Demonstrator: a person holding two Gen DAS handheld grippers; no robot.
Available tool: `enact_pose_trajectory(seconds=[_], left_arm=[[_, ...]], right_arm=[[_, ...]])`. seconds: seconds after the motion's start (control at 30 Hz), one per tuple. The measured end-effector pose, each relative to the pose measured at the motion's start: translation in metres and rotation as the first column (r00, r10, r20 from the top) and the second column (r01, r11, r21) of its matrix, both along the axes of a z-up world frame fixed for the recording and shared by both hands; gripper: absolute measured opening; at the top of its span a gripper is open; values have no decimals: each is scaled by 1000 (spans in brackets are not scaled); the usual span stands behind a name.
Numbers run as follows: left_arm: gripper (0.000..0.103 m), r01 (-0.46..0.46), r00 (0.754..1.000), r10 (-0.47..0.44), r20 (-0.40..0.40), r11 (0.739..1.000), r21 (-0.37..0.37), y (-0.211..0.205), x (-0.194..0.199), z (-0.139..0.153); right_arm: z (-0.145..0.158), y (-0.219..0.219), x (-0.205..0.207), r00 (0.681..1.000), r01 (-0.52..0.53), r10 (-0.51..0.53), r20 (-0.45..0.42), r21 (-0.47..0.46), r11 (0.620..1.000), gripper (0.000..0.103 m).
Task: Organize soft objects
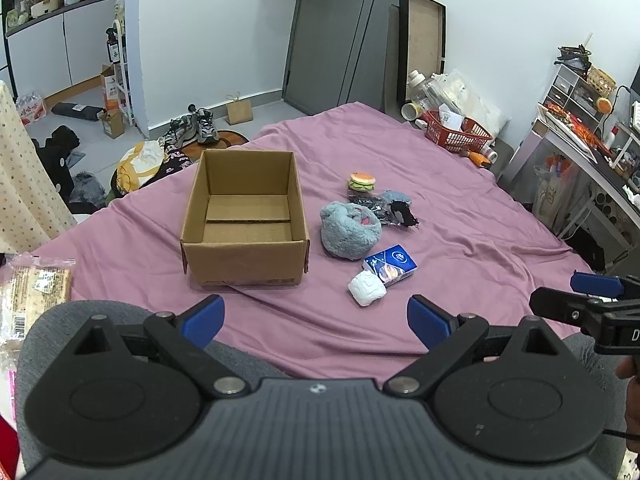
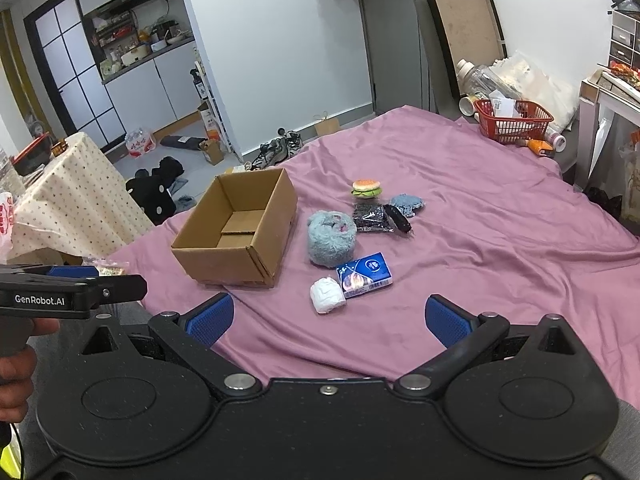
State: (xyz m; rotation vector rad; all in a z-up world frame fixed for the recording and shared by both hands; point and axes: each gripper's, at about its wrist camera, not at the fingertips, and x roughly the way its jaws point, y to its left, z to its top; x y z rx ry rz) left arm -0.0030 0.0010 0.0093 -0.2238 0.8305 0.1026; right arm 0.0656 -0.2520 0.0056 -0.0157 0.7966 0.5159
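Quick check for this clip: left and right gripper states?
Left gripper: jaws open, holding nothing.
Right gripper: jaws open, holding nothing.

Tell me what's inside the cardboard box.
The cardboard box holds nothing visible: only its bare floor with a folded flap seam. Its near wall hides the front strip of the floor in both views.

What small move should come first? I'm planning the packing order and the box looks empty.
Probably ease the right tool forward and down onto the white bundle. Its fingers stand open, it holds nothing, and that bundle lies nearest on the purple sheet, beside the open cardboard box, which has nothing inside.
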Motion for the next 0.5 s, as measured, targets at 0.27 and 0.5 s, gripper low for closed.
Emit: enact_pose_trajectory(seconds=[0.27,0.5], left_arm=[[97,-8,1000,8,-3,1000,0,1,3,-4],[97,-19,1000,19,6,1000,-2,2,6,-7]], right_arm=[[-2,-1,1,1000,0,0,0,-1,1000,103],[-4,2,6,1000,-10,10,-5,1,1000,103]])
